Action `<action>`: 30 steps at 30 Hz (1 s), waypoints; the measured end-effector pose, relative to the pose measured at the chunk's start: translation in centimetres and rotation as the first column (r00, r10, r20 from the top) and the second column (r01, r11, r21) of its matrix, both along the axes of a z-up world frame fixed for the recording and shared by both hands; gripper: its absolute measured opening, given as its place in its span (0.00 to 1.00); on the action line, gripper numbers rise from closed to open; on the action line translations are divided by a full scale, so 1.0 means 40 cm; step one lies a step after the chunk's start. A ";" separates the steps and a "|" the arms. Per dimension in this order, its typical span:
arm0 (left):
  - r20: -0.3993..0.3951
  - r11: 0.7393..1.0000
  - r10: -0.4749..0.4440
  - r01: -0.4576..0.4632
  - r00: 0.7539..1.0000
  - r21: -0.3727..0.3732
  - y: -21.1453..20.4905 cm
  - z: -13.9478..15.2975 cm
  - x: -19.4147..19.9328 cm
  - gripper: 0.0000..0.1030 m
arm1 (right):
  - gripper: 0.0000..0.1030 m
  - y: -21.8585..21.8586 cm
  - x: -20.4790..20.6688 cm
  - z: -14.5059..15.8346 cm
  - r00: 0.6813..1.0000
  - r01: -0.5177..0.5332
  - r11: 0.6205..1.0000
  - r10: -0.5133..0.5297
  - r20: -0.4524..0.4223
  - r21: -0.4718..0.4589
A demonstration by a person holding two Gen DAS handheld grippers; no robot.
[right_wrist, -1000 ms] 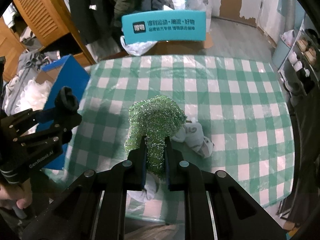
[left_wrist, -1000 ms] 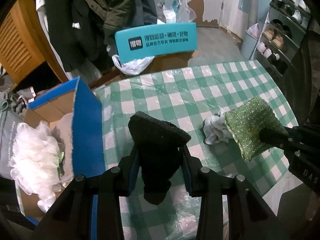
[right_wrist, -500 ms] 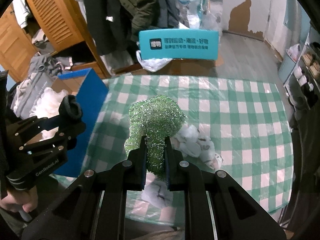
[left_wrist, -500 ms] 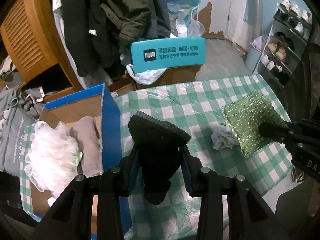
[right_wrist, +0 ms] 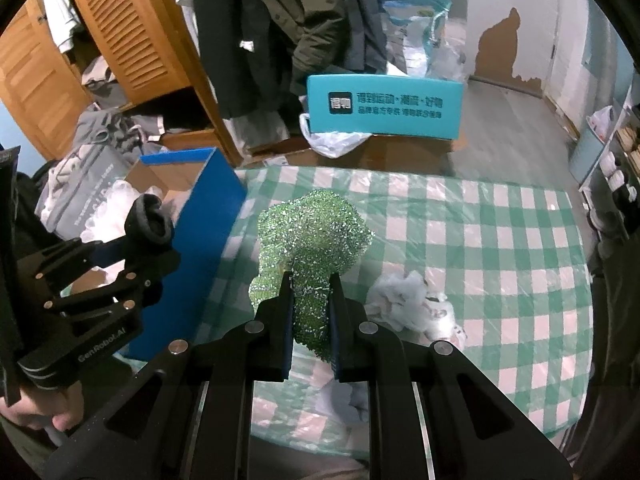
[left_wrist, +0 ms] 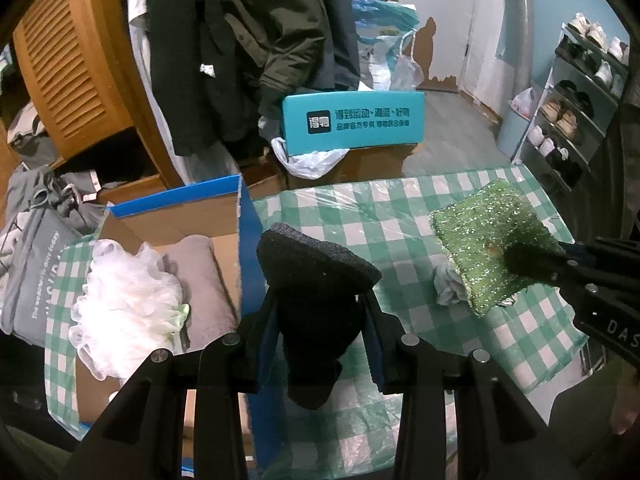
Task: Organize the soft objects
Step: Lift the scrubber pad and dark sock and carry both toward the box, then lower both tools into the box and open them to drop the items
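Sponges in both grips, held above the green-checked table (right_wrist: 500, 240). The left gripper (left_wrist: 320, 312) has its fingers clamped on a dark grey sponge (left_wrist: 316, 276), hanging just beside the blue wall of the cardboard box (left_wrist: 248, 240). Inside that box lie a white mesh bath puff (left_wrist: 124, 300) and a folded grey-brown cloth (left_wrist: 200, 280). The right gripper (right_wrist: 310, 300) pinches a glittery green sponge (right_wrist: 312, 236), fingers squeezed tight into it. On the table beneath sits a crumpled white cloth (right_wrist: 408, 304), untouched. Beyond the table, a teal box (right_wrist: 384, 106) stands on the floor.
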State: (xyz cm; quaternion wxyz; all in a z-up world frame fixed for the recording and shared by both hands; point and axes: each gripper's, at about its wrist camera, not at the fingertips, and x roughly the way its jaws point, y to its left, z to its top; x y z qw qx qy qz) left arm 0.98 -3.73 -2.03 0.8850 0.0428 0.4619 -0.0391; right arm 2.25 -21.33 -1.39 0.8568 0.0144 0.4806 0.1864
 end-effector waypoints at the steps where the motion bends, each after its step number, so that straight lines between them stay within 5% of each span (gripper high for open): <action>1: 0.002 1.000 0.003 -0.003 1.000 0.000 0.004 0.001 -0.002 0.38 | 0.12 0.007 0.002 0.000 1.000 -0.005 1.000 0.005 -0.001 0.001; 30: 0.008 0.982 0.189 -0.189 0.982 -0.016 0.264 -0.006 -0.059 0.38 | 0.12 0.319 0.021 0.021 0.974 -0.225 0.974 0.225 -0.006 0.022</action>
